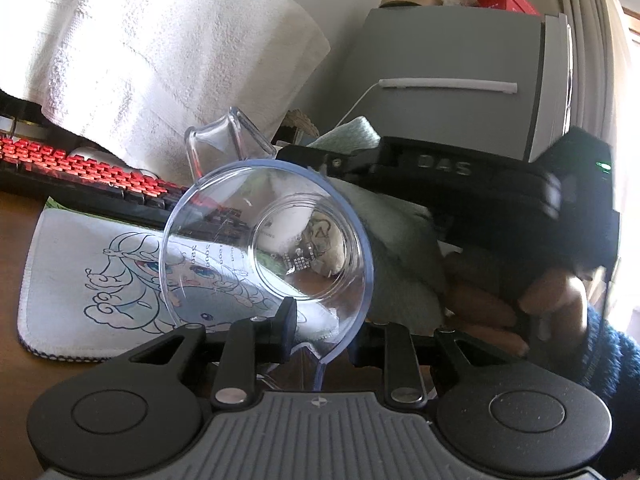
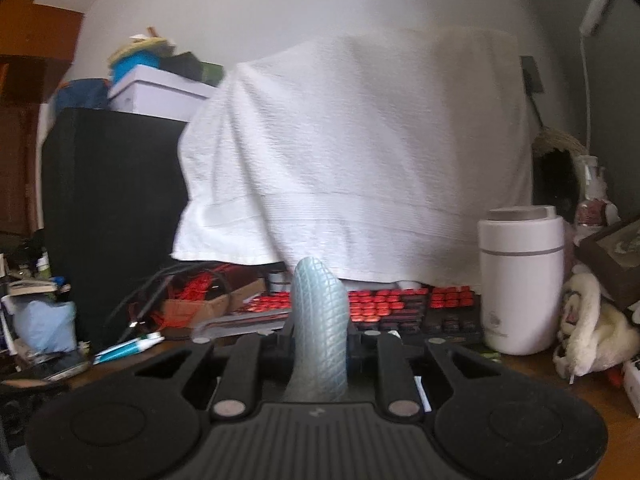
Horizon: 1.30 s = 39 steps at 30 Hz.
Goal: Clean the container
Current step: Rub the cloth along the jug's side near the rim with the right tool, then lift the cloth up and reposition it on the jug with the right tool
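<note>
Left gripper [image 1: 316, 328] pinching rim of clear measuring jug [image 1: 266, 244], tipped mouth toward camera; nothing inside. Right gripper [image 2: 320, 332] pressed onto pale green cloth [image 2: 319, 320]; same cloth sits against jug's right side. Under jug: cartoon-print mat [image 1: 92, 280] on brown worktop [image 1: 16, 380]. Behind jug: red-keyed keyboard [image 1: 80, 168], white draped towel [image 1: 140, 48], grey cabinet [image 1: 452, 80].

A cluttered home desk: red-keyed keyboard [image 2: 384, 304], towel-draped monitor [image 2: 360, 152], cartoon-printed cloth mat [image 1: 100, 280], white tumbler [image 2: 522, 280], toothpaste tube [image 2: 128, 347].
</note>
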### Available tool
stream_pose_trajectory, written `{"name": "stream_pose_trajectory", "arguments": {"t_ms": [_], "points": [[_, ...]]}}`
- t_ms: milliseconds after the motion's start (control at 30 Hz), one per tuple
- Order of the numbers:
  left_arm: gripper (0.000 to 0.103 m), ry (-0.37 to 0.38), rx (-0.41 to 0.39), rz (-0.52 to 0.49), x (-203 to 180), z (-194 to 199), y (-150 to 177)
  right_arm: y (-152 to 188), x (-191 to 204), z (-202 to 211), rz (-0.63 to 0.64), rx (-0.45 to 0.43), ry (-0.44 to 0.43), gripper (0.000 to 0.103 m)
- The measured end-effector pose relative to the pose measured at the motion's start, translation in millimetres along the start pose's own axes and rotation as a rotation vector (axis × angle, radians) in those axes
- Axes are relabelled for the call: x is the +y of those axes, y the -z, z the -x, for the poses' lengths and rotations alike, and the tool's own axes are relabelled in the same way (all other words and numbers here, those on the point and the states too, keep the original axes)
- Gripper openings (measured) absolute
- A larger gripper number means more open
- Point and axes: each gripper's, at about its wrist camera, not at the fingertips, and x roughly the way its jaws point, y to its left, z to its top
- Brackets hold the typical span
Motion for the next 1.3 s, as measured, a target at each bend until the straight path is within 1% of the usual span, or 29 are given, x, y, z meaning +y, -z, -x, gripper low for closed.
{"name": "stream_pose_trajectory", "arguments": {"t_ms": [167, 300, 400, 567, 633, 733, 767, 833, 900, 967, 1033, 1100, 1200, 1300], "points": [[0.025, -0.002, -0.003, 0.009, 0, 0, 0, -1, 10, 1, 0.045, 0.005, -0.030, 0.018], [0.025, -0.002, -0.002, 0.012, 0, 0, -1, -17, 5, -10, 0.020, 0.032, -0.026, 0.015], [0.025, -0.002, -0.003, 0.011, -1, 0, 0, -32, 2, -13, 0.010, 0.011, -0.046, 0.015], [0.025, -0.003, -0.004, 0.006, -1, 0, 0, -60, 3, -22, -0.007, -0.029, -0.104, 0.015], [0.025, -0.003, -0.004, 0.007, -1, 0, 0, -65, 6, -32, 0.000, 0.000, -0.118, 0.016], [0.025, -0.003, -0.003, 0.006, -1, 0, 0, -63, 9, -50, 0.028, 0.089, -0.116, 0.017], [0.025, -0.003, -0.003, 0.006, -1, 0, 0, -61, 10, -54, 0.041, 0.117, -0.109, 0.019], [0.025, -0.003, -0.002, 0.006, 0, 0, 0, -60, 8, -55, 0.046, 0.136, -0.098, 0.024], [0.025, -0.003, -0.004, 0.004, -1, 0, 0, -64, 7, -51, 0.050, 0.132, -0.113, 0.034], [0.025, -0.003, -0.005, 0.006, -1, 0, 0, -69, 6, -47, 0.051, 0.120, -0.108, 0.052], [0.025, -0.003, -0.005, 0.009, -1, 0, 0, -74, 4, -43, 0.051, 0.108, -0.103, 0.055], [0.025, -0.003, -0.004, 0.008, -1, 0, 0, -79, 3, -38, 0.051, 0.096, -0.097, 0.055], [0.025, -0.003, -0.004, 0.011, -1, 0, 0, -76, -1, -27, 0.027, 0.113, -0.100, 0.055], [0.025, -0.003, -0.005, 0.009, -1, 0, 0, -64, 5, -13, 0.034, 0.123, -0.109, 0.055]]}}
